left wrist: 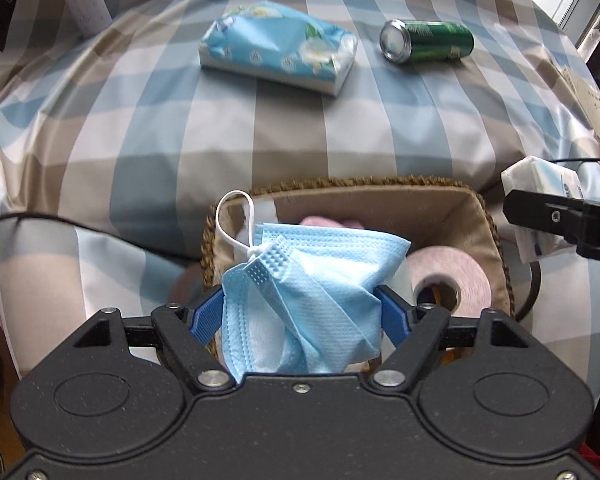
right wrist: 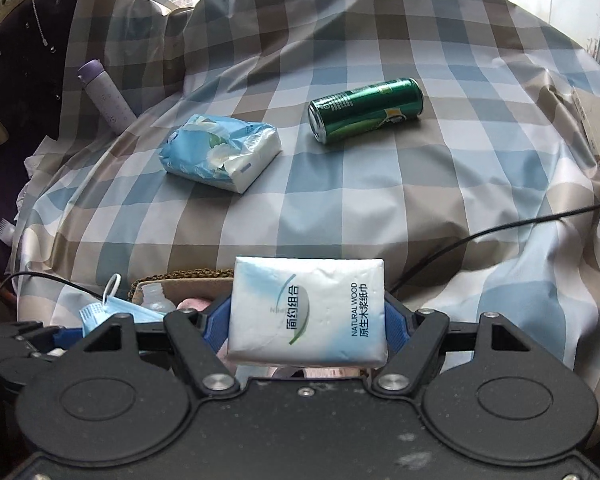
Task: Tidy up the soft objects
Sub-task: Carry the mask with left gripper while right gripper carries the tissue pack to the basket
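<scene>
My left gripper (left wrist: 300, 312) is shut on a crumpled blue face mask (left wrist: 308, 292) and holds it above a woven basket (left wrist: 380, 188). The basket holds a pink paper roll (left wrist: 452, 280) and a pink soft item (left wrist: 332, 222). My right gripper (right wrist: 306, 320) is shut on a white tissue pack (right wrist: 306, 308), just right of the basket (right wrist: 188, 276); it shows in the left wrist view (left wrist: 548, 200) too. A blue floral tissue pack (left wrist: 278, 46) lies farther back on the checked cloth, also seen in the right wrist view (right wrist: 220, 152).
A green can (left wrist: 428, 40) lies on its side right of the floral pack, also in the right wrist view (right wrist: 366, 110). A purple bottle (right wrist: 106, 98) leans at the back left. A black cable (right wrist: 500, 232) crosses the cloth at right. A clear bottle (right wrist: 154, 296) stands in the basket.
</scene>
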`<state>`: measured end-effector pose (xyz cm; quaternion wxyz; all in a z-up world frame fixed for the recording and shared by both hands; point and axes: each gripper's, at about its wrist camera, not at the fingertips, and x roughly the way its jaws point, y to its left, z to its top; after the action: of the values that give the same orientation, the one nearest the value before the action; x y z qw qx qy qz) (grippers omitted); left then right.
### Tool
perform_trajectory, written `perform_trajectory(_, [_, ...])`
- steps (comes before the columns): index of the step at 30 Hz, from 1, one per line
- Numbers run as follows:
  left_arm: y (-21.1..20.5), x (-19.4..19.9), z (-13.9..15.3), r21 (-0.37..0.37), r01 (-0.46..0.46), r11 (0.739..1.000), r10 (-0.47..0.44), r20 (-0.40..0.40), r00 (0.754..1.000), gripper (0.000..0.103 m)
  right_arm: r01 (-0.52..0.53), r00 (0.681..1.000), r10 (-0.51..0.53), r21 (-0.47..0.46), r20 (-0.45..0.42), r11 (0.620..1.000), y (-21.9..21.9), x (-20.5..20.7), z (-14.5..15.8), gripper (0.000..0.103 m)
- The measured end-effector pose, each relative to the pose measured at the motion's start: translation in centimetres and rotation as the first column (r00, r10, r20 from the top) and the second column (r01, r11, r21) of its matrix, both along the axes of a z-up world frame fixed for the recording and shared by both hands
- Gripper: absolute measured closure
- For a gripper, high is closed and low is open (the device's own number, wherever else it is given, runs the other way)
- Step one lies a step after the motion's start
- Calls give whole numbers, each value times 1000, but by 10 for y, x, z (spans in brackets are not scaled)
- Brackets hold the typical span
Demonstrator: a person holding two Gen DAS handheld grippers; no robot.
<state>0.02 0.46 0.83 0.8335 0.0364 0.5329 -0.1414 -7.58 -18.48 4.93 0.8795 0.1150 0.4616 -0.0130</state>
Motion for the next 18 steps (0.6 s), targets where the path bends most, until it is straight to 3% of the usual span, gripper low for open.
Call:
perform_trajectory(4, [-2, -5, -6, 7, -9, 1000, 9, -36, 999, 29, 31, 998, -28, 58, -60, 998, 5, -8, -11, 29])
perform_trajectory(9, [-5, 0, -9, 58, -26, 998, 27, -10, 1000, 29, 20, 994, -17, 19, -108, 1000, 10, -6, -26, 29])
perform_trajectory(18, [-11, 2, 7, 86, -56, 995, 49, 79, 996, 29, 18, 999, -18, -9, -51, 1000, 8, -11, -14, 29])
